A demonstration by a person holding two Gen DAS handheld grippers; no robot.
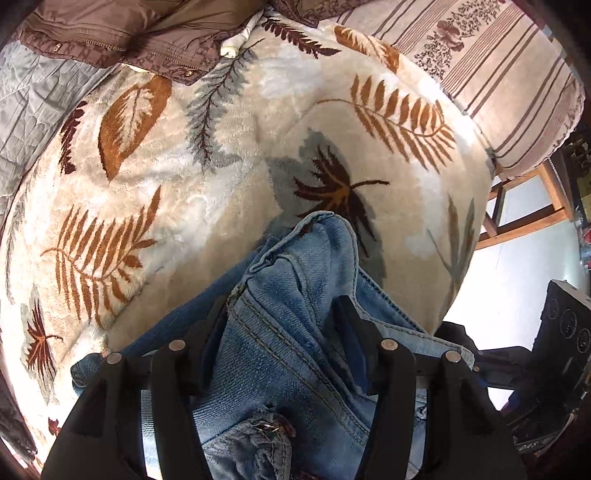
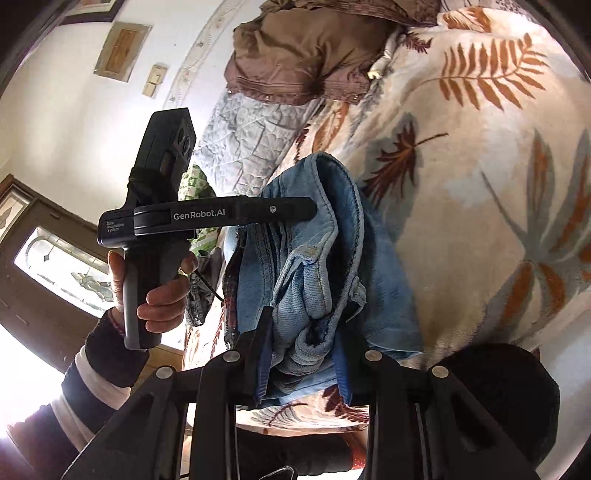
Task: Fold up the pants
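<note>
Both grippers have the light-blue jeans [image 1: 295,295] bunched and lifted, centre-bottom of each view, above the leaf-print fleece blanket [image 1: 184,177]. The left gripper [image 1: 286,310] has its fingers clamped on the denim near a seam. The right gripper [image 2: 303,332] pinches a thick wad of it (blue pads pressed into cloth). A brown jacket [image 1: 110,33] lies upper left, a striped pillow [image 1: 498,74] upper right.
</note>
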